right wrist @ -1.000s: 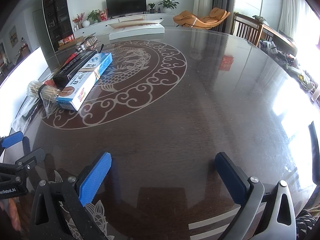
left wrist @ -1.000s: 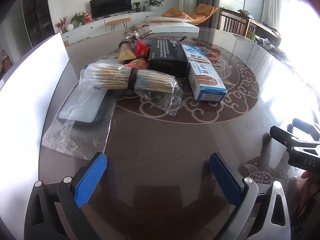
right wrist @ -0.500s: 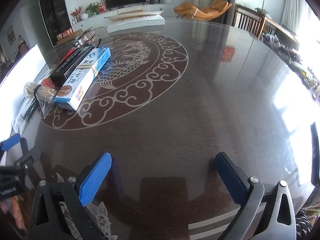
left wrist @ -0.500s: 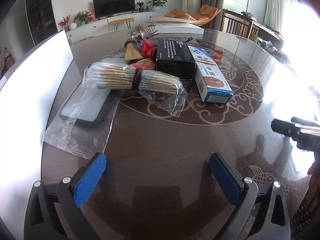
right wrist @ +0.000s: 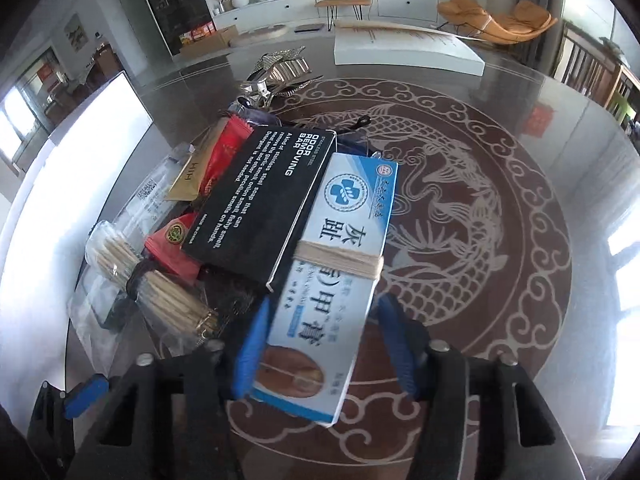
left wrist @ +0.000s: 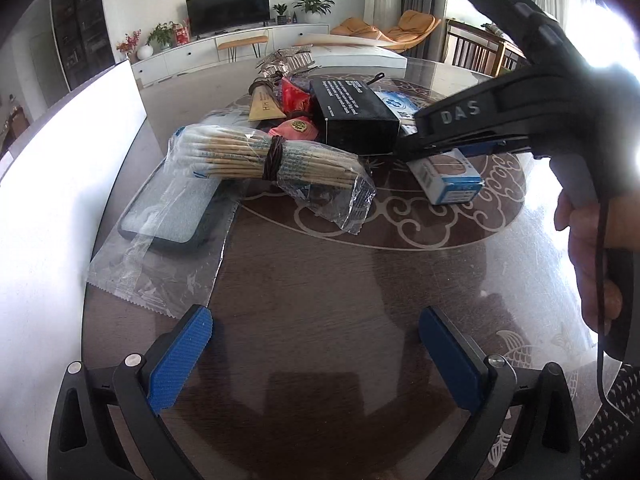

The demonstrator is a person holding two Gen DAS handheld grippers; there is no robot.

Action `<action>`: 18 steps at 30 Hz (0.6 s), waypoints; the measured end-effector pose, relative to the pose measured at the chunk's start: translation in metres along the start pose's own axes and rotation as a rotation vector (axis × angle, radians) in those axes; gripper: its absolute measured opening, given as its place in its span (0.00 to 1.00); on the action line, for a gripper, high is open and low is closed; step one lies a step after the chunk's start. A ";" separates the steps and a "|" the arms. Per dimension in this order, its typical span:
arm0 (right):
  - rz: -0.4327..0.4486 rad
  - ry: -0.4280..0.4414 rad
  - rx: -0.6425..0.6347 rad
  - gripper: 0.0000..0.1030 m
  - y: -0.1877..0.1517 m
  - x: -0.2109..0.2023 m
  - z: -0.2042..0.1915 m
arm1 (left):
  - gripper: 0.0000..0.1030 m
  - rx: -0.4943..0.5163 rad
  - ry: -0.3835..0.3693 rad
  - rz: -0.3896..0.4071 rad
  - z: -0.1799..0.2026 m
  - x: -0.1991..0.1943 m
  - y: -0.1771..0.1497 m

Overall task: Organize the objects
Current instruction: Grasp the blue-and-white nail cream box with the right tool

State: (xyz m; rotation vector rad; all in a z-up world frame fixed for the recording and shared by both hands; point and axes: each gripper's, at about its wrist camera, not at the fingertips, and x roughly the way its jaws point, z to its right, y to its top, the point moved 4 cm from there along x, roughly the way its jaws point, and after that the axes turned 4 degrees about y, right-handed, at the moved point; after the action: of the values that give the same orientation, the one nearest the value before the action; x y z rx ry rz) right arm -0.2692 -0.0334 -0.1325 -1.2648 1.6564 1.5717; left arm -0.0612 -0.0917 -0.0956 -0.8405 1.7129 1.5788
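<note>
My right gripper (right wrist: 320, 344) stands over the near end of the long blue-and-white cardboard box (right wrist: 332, 264), fingers either side, not yet clamped; its long axis runs straight away from me. Left gripper (left wrist: 316, 356) waits open, farther off.

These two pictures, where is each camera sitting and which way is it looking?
Left wrist: sits on the left tool, facing the cotton swab bundle; the right tool and a hand show.
Right wrist: sits on the right tool, looking down along the blue-and-white box between its open fingers.
Both show this box, the black box and the swabs.
</note>
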 end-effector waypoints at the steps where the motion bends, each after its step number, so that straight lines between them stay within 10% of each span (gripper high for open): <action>1: 0.012 -0.002 0.020 0.41 -0.005 -0.003 0.008 | 1.00 0.000 0.000 0.000 0.000 0.000 0.000; 12: 0.149 -0.222 0.147 0.42 -0.077 -0.046 0.121 | 1.00 0.000 -0.001 0.000 0.000 0.000 0.000; 16: 0.157 -0.256 0.134 0.84 -0.083 -0.045 0.123 | 1.00 0.001 -0.001 0.000 0.000 0.000 0.000; 18: 0.164 -0.256 0.136 0.86 -0.087 -0.050 0.124 | 1.00 0.001 -0.001 0.000 0.000 0.000 0.000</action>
State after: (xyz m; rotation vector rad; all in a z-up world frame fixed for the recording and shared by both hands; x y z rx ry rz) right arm -0.1994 0.1089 -0.1524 -0.8391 1.7018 1.6088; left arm -0.0611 -0.0922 -0.0960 -0.8391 1.7128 1.5784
